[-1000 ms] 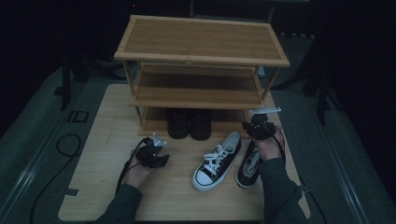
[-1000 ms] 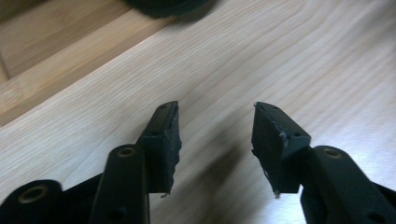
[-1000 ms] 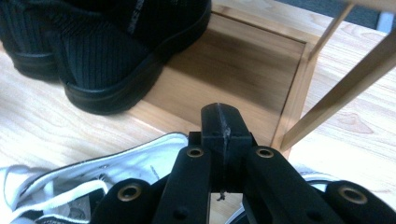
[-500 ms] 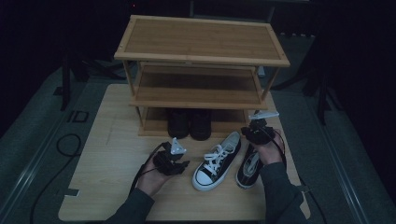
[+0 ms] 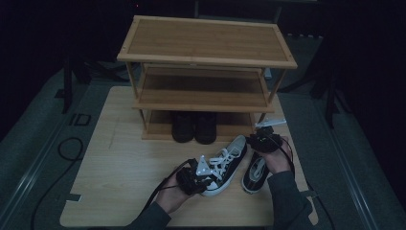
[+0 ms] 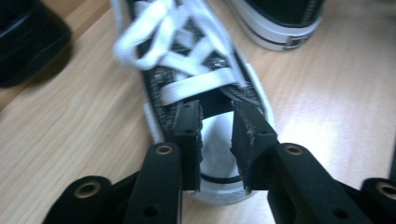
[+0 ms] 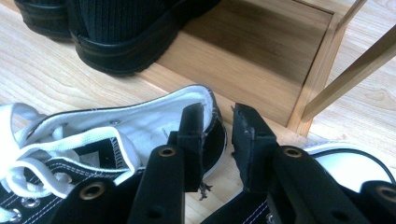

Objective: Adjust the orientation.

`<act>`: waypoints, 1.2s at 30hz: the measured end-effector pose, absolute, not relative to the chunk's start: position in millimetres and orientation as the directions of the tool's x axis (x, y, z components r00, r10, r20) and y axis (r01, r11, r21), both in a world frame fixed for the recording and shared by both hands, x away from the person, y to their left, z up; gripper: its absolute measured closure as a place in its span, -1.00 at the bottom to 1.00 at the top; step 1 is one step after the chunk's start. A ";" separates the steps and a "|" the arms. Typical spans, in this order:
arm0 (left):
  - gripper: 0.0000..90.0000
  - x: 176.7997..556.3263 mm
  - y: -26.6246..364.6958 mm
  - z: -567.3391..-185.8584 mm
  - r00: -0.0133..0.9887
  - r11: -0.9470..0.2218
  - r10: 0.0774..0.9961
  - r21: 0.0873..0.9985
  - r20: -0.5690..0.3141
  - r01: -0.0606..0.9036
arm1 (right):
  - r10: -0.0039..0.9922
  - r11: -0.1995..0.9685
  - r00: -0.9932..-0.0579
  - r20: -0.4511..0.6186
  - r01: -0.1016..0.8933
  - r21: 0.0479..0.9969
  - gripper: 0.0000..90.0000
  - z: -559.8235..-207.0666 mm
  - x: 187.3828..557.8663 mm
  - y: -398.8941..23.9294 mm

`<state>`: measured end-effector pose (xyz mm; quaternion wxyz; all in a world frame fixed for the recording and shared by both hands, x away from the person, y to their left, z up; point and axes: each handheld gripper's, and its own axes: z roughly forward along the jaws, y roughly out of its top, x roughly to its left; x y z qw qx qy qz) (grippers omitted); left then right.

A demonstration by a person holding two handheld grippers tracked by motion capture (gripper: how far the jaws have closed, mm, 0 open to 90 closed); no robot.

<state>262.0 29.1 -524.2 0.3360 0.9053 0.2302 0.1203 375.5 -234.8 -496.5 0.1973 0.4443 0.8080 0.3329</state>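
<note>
Black sneaker heel patch text unreadable, blurred

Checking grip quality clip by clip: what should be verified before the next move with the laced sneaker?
1. Left gripper lined up on the laced sneaker toe: ok. Its jaws have just been closing, and the pads are not visibly pressing.
2. Right gripper clamped on the heel: not ok. Its jaws have just been opening, and a gap shows beside the heel rim.
3. Second sneaker clear of it: cannot tell, they lie close together.
4. Free space on the bottom shelf beside the black boots: ok.
</note>
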 end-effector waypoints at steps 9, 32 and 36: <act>0.75 246.3 5.6 -534.2 0.913 -0.719 0.405 0.635 0.053 0.282 | 0.846 0.398 -0.532 -0.035 0.586 0.706 0.48 -497.7 372.9 -237.0; 1.00 258.9 18.1 -550.7 0.852 -0.747 0.511 0.551 0.118 0.371 | 0.854 0.378 -0.519 -0.038 0.568 0.731 0.49 -496.8 370.3 -247.7; 1.00 265.4 25.8 -550.0 0.829 -0.739 0.543 0.546 0.137 0.394 | 0.848 0.390 -0.528 -0.047 0.561 0.730 0.50 -497.2 369.2 -246.0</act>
